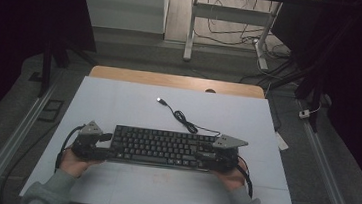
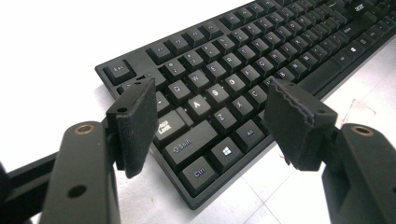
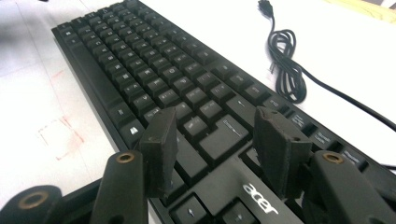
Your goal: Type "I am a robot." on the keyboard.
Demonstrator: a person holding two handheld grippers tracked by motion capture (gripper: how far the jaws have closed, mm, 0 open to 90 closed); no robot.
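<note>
A pale sheet [image 1: 118,106] covers the table, with a strip of bare wood [image 1: 176,81] showing along its far edge. The room around it is dim; beyond the table stand the legs of another desk [image 1: 190,37] with loose wires on the grey floor [image 1: 313,165], and metal rails [image 1: 9,145] run down both sides.

A black keyboard [image 1: 162,147] lies flat on the near half of the sheet, its long side running across in front of the person. Its cable [image 1: 182,117] trails away from the back edge in a loose coil and ends in a plug [image 1: 160,100] lying on the sheet.

The person's forearms in grey sleeves [image 1: 49,192] come in from the bottom. The left hand [image 1: 75,162] holds the left gripper [image 2: 212,112] at the keyboard's left end, and the right hand [image 1: 232,178] holds the right gripper [image 3: 212,140] at its right end.

In the left gripper view, the jaws stand wide apart over the keyboard's left corner, with the keys visible in the gap between them and nothing clamped. In the right gripper view, the jaws are apart as well, hanging over the keys near the printed logo [image 3: 260,198]; whether the pads touch the keyboard cannot be told.
</note>
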